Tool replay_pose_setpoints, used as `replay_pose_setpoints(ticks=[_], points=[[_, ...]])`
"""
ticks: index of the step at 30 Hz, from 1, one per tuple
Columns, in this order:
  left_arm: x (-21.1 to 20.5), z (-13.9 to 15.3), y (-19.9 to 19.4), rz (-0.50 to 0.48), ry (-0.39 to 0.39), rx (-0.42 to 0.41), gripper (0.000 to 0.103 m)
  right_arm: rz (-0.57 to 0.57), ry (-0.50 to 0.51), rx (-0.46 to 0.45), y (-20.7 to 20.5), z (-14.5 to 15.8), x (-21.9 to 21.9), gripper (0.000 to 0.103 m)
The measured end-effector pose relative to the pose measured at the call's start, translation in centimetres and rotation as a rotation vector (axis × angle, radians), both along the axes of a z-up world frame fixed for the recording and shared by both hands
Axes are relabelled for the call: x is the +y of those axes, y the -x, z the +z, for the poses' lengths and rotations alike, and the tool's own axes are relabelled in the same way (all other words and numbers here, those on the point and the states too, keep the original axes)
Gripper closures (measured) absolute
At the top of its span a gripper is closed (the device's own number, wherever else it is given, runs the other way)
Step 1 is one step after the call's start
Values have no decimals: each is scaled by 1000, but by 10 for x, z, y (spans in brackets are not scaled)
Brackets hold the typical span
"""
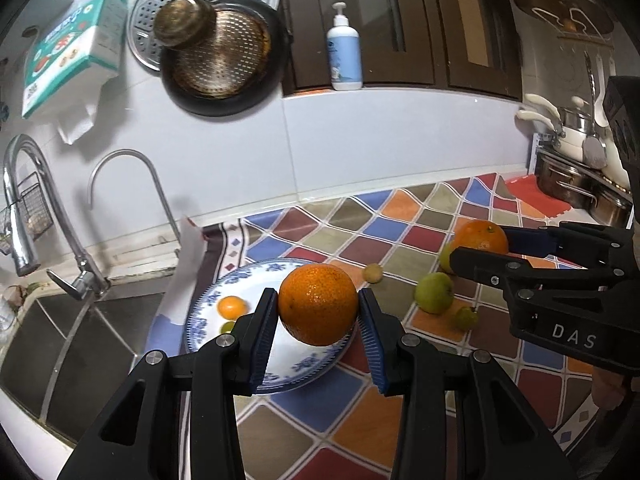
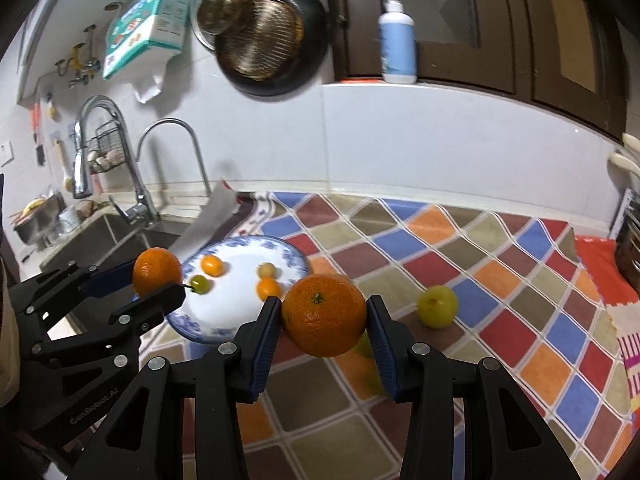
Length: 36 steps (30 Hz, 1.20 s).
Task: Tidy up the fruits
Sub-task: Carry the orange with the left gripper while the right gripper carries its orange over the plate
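1. Both claws are loaded right now. My left claw (image 1: 318, 310) is clamped on an orange (image 1: 318, 305), held in the air over the near edge of the blue-patterned plate (image 1: 298, 372).
2. My right claw (image 2: 323, 314) is clamped on a second orange (image 2: 323, 314), up above the checkered cloth (image 2: 500, 280) on the tabletop, just right of the plate.
3. Handling-wise, I'd guess these are firm but a bit squashy, with pebbly skin that the ribbed pads bite well. The pads sit at the widest part on both, which looks like the right spot.
4. Orientation: basically round, no real long axis. The right one's stem end faces my camera; on the left one I can't see the stem.
5. Small green and orange fruits are still loose on the cloth and plate.
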<state>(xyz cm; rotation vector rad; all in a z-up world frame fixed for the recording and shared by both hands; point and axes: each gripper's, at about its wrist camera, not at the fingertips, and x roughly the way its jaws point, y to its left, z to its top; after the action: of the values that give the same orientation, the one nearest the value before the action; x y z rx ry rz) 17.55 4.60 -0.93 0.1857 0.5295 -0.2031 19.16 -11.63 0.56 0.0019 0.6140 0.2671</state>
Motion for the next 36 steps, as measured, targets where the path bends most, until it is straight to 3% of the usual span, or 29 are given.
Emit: replay_pose_setpoints(ticks=[15, 36], points=[[55, -6, -12, 37, -2, 14, 63, 66, -2, -6, -15, 1, 65, 59], [105, -53, -75, 82, -20, 118, 63, 131, 49, 101, -83, -41, 128, 59]])
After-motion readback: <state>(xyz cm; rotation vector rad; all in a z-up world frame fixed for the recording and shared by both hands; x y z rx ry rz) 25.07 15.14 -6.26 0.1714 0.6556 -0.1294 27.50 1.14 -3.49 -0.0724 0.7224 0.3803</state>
